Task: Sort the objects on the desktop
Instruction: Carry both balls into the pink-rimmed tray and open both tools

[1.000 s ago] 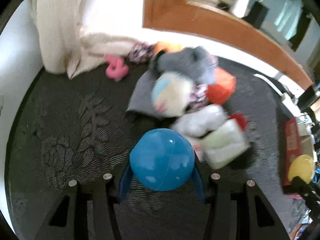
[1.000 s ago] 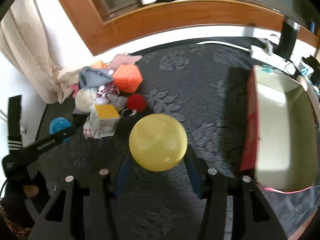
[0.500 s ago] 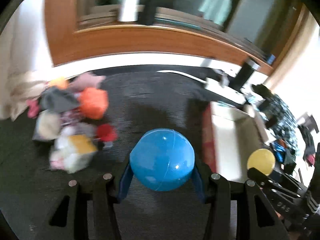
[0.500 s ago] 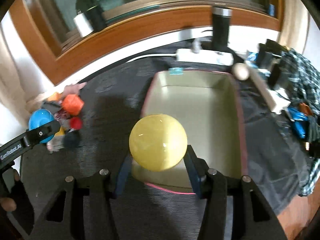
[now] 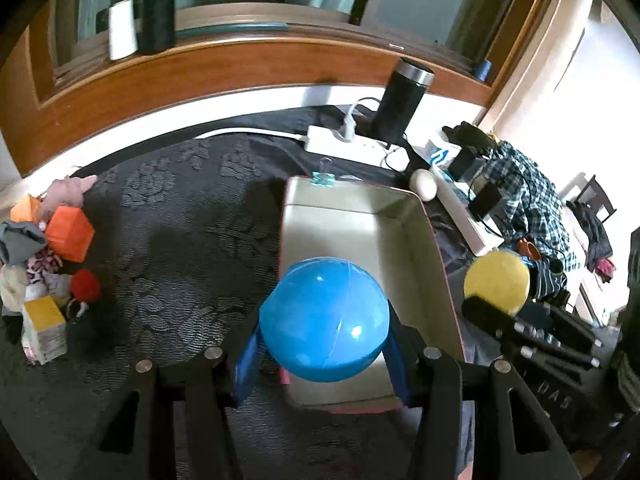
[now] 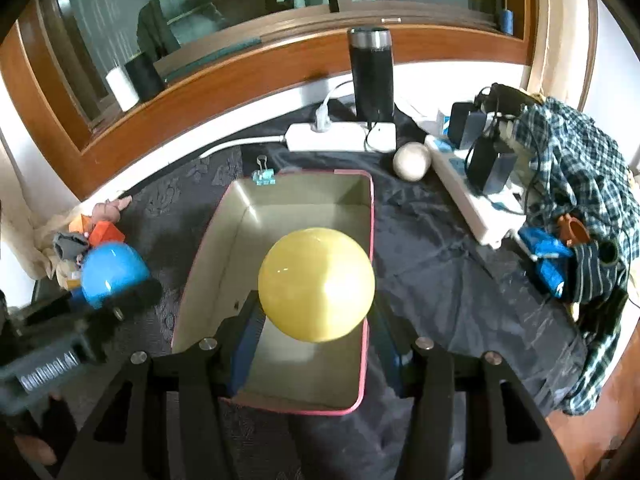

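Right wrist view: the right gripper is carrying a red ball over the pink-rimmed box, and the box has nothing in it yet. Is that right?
Not quite: the ball between the right gripper's fingers is yellow, not red, as the right wrist view shows. The rest stands: it is over the pink-rimmed box, and what shows of the box's inside holds nothing.

Both my hands swing away from the toy pile (image 5: pixel 44 264) toward the pink-rimmed box (image 6: pixel 370 240). My right gripper (image 6: pixel 318 328), with the yellow ball (image 6: pixel 316 284), now hangs over the box interior rather than bare cloth. My left gripper (image 5: pixel 324 354) reaches the box's near left edge; its jaws have just been opening, blue ball (image 5: pixel 324 318) between them.
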Motion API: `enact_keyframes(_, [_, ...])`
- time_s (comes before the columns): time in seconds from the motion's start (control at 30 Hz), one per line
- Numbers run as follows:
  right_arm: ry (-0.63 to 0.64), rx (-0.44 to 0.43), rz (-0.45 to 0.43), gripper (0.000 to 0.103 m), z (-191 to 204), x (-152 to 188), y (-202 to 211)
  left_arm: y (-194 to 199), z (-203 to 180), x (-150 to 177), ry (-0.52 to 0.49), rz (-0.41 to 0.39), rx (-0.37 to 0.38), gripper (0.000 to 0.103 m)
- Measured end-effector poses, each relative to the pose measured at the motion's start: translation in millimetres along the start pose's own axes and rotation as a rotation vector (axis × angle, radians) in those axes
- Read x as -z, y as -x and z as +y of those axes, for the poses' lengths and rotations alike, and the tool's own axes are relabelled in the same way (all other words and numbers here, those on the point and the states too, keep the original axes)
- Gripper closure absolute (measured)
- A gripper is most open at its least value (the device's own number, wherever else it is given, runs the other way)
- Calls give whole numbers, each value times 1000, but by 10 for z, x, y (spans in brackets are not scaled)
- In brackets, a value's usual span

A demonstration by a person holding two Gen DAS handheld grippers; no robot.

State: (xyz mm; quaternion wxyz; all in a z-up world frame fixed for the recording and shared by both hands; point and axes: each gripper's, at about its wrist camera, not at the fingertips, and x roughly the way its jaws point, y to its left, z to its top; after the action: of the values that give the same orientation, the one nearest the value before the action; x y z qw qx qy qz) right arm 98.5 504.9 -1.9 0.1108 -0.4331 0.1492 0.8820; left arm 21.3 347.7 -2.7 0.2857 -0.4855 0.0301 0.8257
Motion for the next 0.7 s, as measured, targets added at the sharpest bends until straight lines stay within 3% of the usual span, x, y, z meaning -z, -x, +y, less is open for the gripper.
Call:
enact_keyframes(0.07, [8, -19, -18, 46, -2, -80, 29, 12, -71, 10, -16, -9, -7, 29])
enact_keyframes(0.27, [26, -44, -30, 43, 53, -189, -6, 73, -154, 15, -25, -27, -36, 29])
enact_keyframes(0.7, [48, -76, -35, 43, 239, -252, -36, 261, 38, -14, 39, -73, -114, 28])
